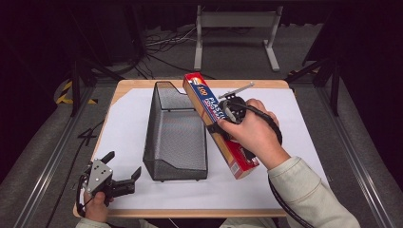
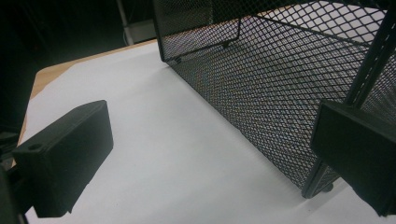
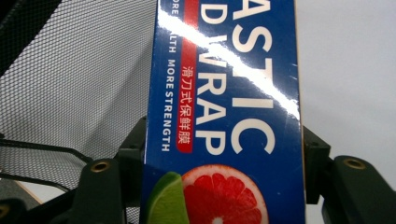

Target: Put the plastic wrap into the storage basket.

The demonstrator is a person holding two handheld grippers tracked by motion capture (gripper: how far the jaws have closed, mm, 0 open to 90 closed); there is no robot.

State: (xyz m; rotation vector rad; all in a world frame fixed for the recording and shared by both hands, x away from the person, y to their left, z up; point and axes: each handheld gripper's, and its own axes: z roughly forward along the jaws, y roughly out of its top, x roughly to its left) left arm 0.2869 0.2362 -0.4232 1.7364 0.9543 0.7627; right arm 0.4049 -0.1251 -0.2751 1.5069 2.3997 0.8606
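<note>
Fingers of my right gripper (image 1: 219, 124) are clamped across the plastic wrap box (image 1: 216, 121), one jaw on each long side, about midway along it. That box is just beside the mesh basket (image 1: 176, 128), to its right, long axis running from the far basket corner toward me and rightward, its far end apparently raised over the rim. I judge any drop into the basket turns on swinging that axis parallel to the basket's length. My left gripper (image 1: 124, 173) sits near the basket's near-left corner, jaws spread wide and empty. Basket: black wire mesh, rigid, open-topped. Box: glossy printed card, long and slim, slick under pads.
</note>
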